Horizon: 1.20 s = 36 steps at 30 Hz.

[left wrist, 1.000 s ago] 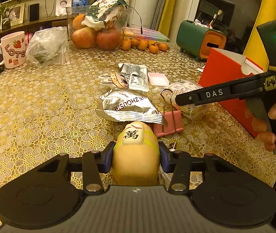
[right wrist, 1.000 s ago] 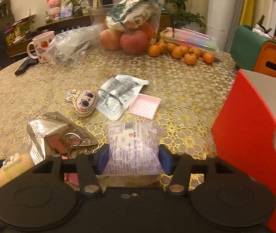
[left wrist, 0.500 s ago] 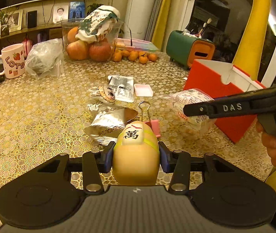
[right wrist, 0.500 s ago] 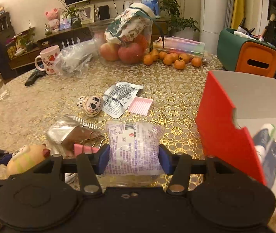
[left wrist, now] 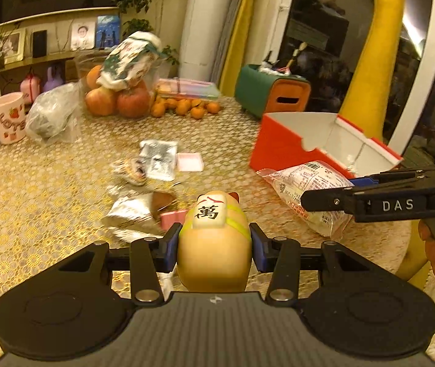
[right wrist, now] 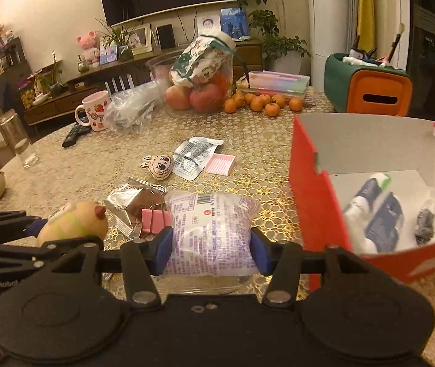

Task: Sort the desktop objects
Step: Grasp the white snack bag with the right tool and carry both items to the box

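Tongs first: your left tongs (left wrist: 214,246) are clamped on the figurine (left wrist: 214,244), your right tongs (right wrist: 209,249) on the snack bag (right wrist: 211,232). Both have lifted off the counter (right wrist: 95,159) toward the red box (right wrist: 312,214), now showing tubes (right wrist: 379,214) inside at right.

Both the left gripper (left wrist: 214,246) and right gripper (right wrist: 210,252) tilt downward, jaws clamped on held items.
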### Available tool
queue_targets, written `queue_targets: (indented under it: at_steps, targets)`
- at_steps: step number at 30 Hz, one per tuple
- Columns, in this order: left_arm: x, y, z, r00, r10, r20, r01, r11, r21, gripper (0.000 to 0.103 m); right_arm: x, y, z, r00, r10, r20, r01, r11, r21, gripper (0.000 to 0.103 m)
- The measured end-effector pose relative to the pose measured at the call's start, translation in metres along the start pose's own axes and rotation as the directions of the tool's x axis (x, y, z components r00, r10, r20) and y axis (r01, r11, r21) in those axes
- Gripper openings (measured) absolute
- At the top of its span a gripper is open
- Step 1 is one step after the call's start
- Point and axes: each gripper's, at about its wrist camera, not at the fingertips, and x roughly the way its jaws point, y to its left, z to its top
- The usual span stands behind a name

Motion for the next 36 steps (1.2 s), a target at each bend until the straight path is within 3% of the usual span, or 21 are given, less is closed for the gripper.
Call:
queue_targets:
  at_steps: [18, 36]
  targets:
    - [0.011, -0.087, 0.050, 0.992, -0.117, 0.038, 0.113, 0.989, 0.092, 0.045, -0.075, -0.061, 0.008, 0.993, -0.061, 0.100, 0.058, 0.998, 0.040, 0.052]
    - [0.077, -0.159, 0.088, 0.983, -0.182, -0.003, 0.179, 0.966, 0.186, 0.045, -0.086, -0.144, 0.019, 0.971, -0.200, 0.127, 0.184, 0.975, 0.128, 0.052]
